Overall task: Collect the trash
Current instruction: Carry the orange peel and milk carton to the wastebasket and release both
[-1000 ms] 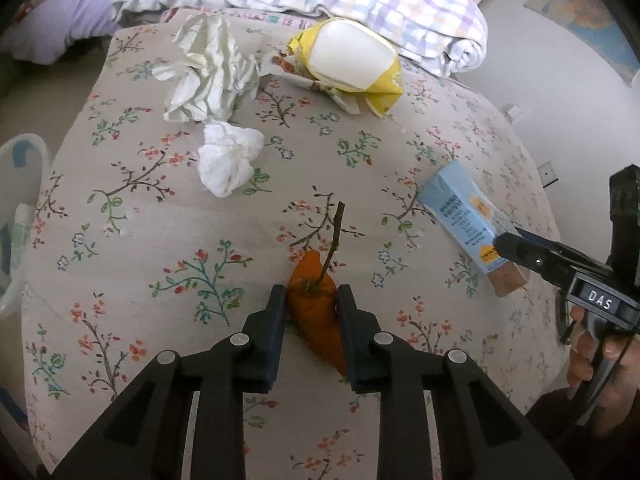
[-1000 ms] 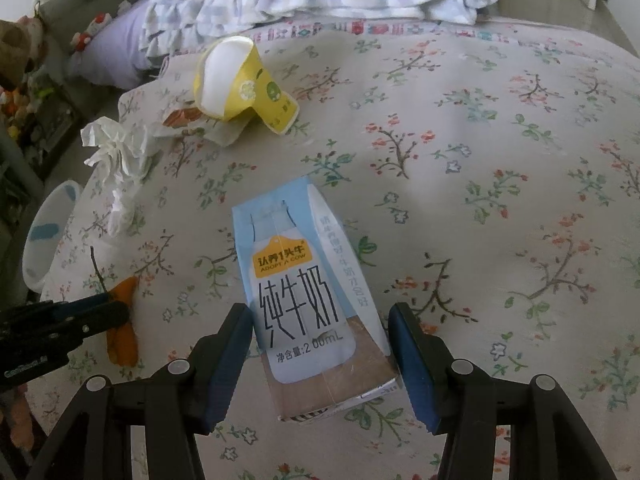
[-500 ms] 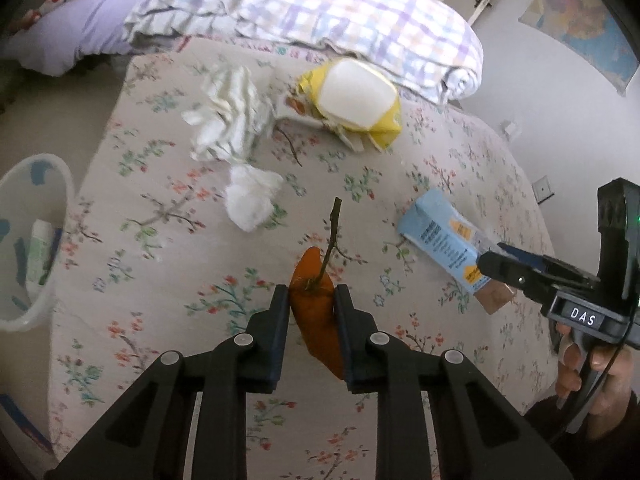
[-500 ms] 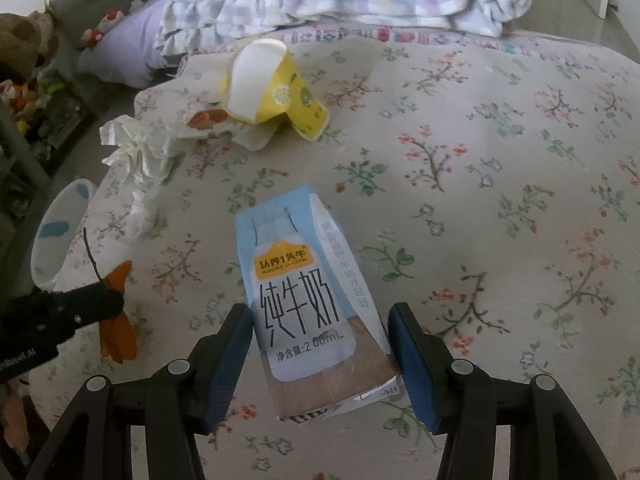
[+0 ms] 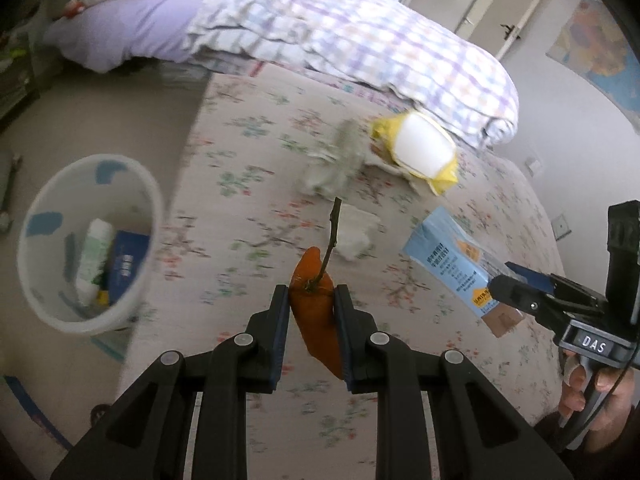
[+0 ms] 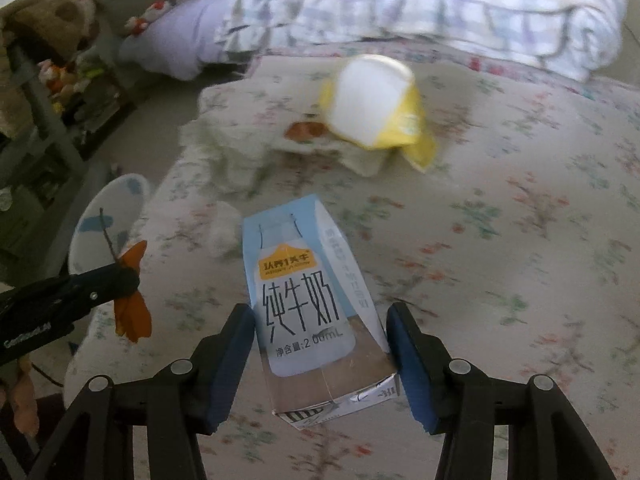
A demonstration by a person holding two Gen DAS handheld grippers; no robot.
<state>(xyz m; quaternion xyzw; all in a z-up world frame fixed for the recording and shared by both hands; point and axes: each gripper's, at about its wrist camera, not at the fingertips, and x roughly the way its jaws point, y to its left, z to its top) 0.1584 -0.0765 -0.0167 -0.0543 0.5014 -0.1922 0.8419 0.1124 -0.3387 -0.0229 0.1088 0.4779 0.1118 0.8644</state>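
Bedroom; bed (image 5: 256,216) under a floral sheet, with a folded plaid quilt (image 5: 360,44) along its far edge at 12 o'clock.

Left gripper (image 5: 311,312): jaws closed on an orange peel (image 5: 314,320) with a thin dark stem rising toward 12 o'clock; the peel is lifted off the sheet, near the bed's left edge.

Right gripper (image 6: 320,336): the blue pads stand at both sides of a light-blue milk carton (image 6: 308,300) with dark characters on its face. The carton looks raised off the sheet, so it reads as gripped.

White waste bin (image 5: 86,240): on the floor at 9 o'clock in the left wrist view, beside the bed. Contents: a white-and-green bottle (image 5: 93,252), a dark blue box (image 5: 127,268), and smaller pieces too blurred to name.

Remaining on the bed: yellow-and-white wrapper (image 5: 420,152) at 1 o'clock, with crumpled paper (image 5: 340,160) just left of it; a small white tissue wad (image 5: 356,236) beyond the peel, near centre.
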